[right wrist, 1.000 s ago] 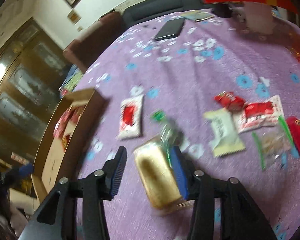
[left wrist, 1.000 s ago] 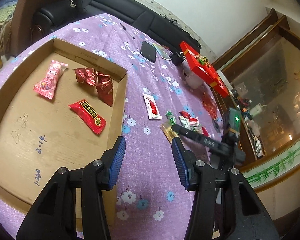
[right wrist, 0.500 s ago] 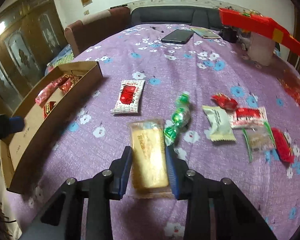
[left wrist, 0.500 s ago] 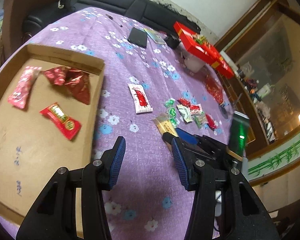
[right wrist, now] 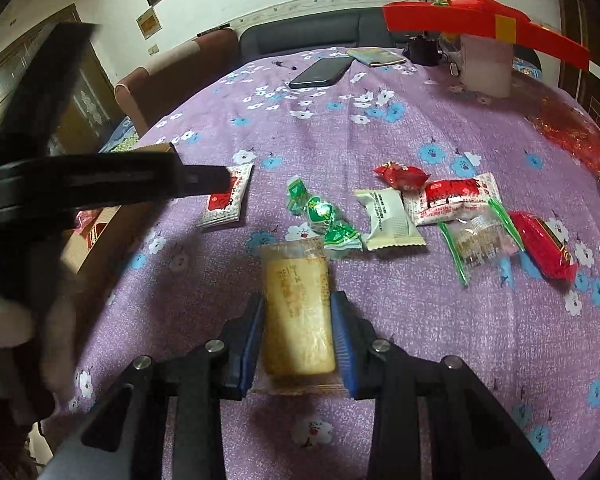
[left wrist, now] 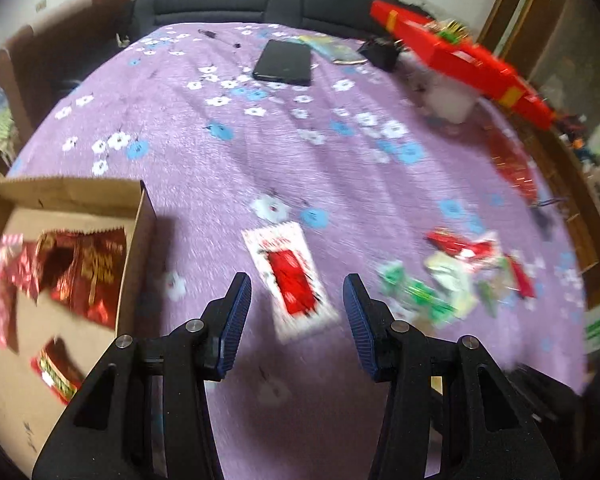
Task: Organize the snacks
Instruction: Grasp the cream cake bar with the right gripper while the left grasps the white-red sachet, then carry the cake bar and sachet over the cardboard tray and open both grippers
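Observation:
My right gripper is shut on a yellow cake packet that lies on the purple flowered cloth. Beyond it lie green candies, a white packet, a red-and-white packet, a clear packet and a red packet. My left gripper stands open, and a red-and-white sachet lies on the cloth past its fingertips, untouched. In the right wrist view the left gripper reaches in from the left over that sachet. The cardboard box at the left holds several red packets.
A black phone, a pen and a small booklet lie at the far side. A long red box rests on a white cup at the back right. A dark sofa stands behind the table.
My left gripper swung right, from above the box to over the red-and-white sachet. My right gripper closed on the yellow cake packet and now holds it steady.

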A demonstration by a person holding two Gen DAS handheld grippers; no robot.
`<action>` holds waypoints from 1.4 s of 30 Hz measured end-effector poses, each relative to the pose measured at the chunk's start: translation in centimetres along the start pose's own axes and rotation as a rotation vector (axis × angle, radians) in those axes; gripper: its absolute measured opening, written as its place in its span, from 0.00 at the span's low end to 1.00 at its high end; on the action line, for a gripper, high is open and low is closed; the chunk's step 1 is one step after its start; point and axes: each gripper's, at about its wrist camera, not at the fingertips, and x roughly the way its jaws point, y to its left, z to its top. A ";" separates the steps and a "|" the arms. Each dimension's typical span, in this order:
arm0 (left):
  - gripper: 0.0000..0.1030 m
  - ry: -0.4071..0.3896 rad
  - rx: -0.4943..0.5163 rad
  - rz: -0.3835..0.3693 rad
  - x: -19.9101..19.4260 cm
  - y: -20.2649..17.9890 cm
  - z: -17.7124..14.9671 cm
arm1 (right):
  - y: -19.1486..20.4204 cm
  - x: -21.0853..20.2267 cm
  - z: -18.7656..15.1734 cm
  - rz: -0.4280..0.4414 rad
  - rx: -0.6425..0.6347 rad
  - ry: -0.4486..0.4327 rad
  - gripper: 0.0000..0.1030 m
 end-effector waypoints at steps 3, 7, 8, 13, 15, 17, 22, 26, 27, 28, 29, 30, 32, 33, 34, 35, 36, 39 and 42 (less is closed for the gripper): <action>0.45 0.016 0.031 0.060 1.5 -0.1 0.0 | -0.1 0.0 0.0 0.003 0.006 0.002 0.36; 0.47 0.007 0.116 0.113 2.4 -1.2 0.0 | 0.0 0.1 0.1 -0.003 0.004 0.002 0.36; 0.47 -0.006 0.152 0.127 2.4 -1.6 -0.2 | 0.0 0.1 0.1 -0.005 0.003 0.001 0.36; 0.30 -0.024 0.212 0.122 1.8 -2.6 -1.0 | 0.0 0.0 0.0 -0.009 0.001 -0.002 0.36; 0.30 -0.020 0.196 0.091 1.6 -2.5 -1.3 | -0.1 0.0 0.0 0.002 0.012 -0.005 0.36; 0.30 -0.019 0.169 0.054 0.9 -2.1 -1.6 | -0.4 -0.2 0.1 0.034 0.028 -0.009 0.36; 0.30 -0.029 0.086 -0.070 -1.5 -1.3 -2.7 | -0.2 -1.1 0.2 0.150 0.043 -0.040 0.35; 0.30 -0.071 0.028 -0.138 -4.9 0.2 -4.3 | 0.1 -1.3 0.3 0.182 0.044 -0.055 0.35; 0.30 -0.083 0.008 -0.149 -5.8 0.9 -4.7 | 0.0 -1.3 0.3 0.188 0.048 -0.060 0.35; 0.30 -0.095 -0.015 -0.153 -6.7 1.7 -5.1 | 0.0 -1.4 0.3 0.191 0.052 -0.064 0.35; 0.30 -0.109 -0.041 -0.155 -7.5 2.7 -5.5 | -0.1 -1.5 0.3 0.193 0.056 -0.071 0.35; 0.30 -0.121 -0.065 -0.154 -8.1 3.7 -5.8 | -0.1 -1.6 0.3 0.194 0.060 -0.078 0.35; 0.30 -0.145 -0.118 -0.147 -9.5 5.8 -6.6 | -0.3 -1.7 0.3 0.191 0.069 -0.088 0.35; 0.30 -0.159 -0.147 -0.138 -10.2 7.1 -7.1 | -0.4 -1.7 0.3 0.189 0.073 -0.091 0.35; 0.30 -0.167 -0.168 -0.130 -10.6 8.1 -7.5 | -0.4 -1.7 0.2 0.184 0.075 -0.094 0.35; 0.30 -0.176 -0.196 -0.115 -11.2 9.5 -8.0 | -0.4 -1.7 0.2 0.178 0.075 -0.099 0.35; 0.30 -0.180 -0.216 -0.103 -11.4 10.6 -8.2 | -0.3 -1.8 0.3 0.171 0.075 -0.106 0.35; 0.30 -0.185 -0.291 -0.056 -12.2 14.3 -9.3 | 0.3 -2.3 0.5 0.173 0.083 -0.108 0.35; 0.30 -0.184 -0.338 -0.034 -12.4 16.7 -10.1 | 2.4 -2.9 0.7 0.205 0.072 -0.102 0.35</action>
